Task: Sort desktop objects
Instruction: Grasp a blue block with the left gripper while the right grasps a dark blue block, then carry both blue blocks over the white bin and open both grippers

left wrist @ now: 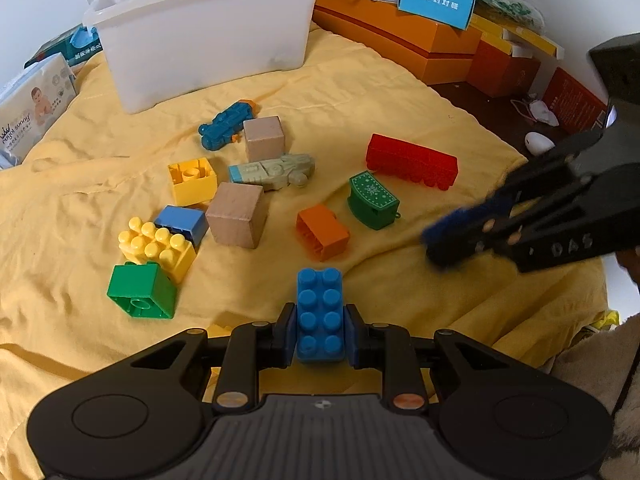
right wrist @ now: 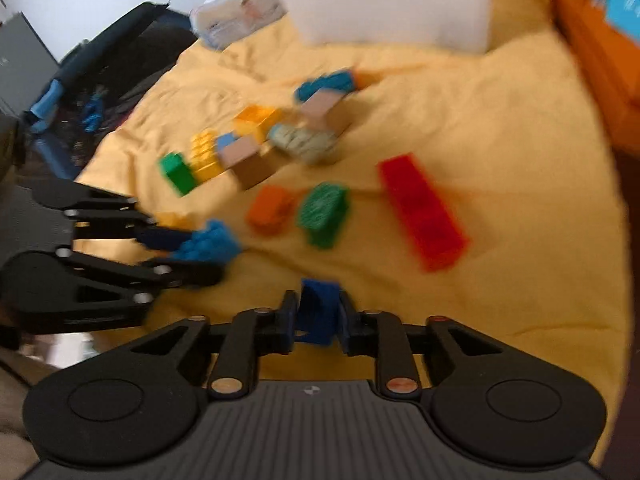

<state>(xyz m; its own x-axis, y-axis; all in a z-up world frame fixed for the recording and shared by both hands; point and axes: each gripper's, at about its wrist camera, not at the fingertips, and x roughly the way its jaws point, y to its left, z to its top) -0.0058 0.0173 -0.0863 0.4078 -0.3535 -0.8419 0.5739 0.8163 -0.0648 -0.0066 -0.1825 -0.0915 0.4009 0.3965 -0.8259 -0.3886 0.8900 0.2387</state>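
Observation:
My left gripper [left wrist: 320,330] is shut on a light blue studded brick [left wrist: 320,312], held above the yellow cloth [left wrist: 400,92]; the same brick shows in the right wrist view [right wrist: 208,246]. My right gripper [right wrist: 318,316] is shut on a dark blue block [right wrist: 318,308]; it also shows in the left wrist view [left wrist: 448,238] at the right. On the cloth lie a red long brick [left wrist: 412,162], a green box [left wrist: 372,200], an orange brick [left wrist: 322,232], two wooden cubes [left wrist: 236,214], yellow bricks [left wrist: 160,248] and a green brick [left wrist: 142,290].
A white plastic bin [left wrist: 200,28] stands at the back of the cloth. Orange boxes [left wrist: 420,44] line the back right. A tissue pack [left wrist: 32,108] lies at the left. A blue toy [left wrist: 228,124] and a grey toy car [left wrist: 272,170] lie among the bricks.

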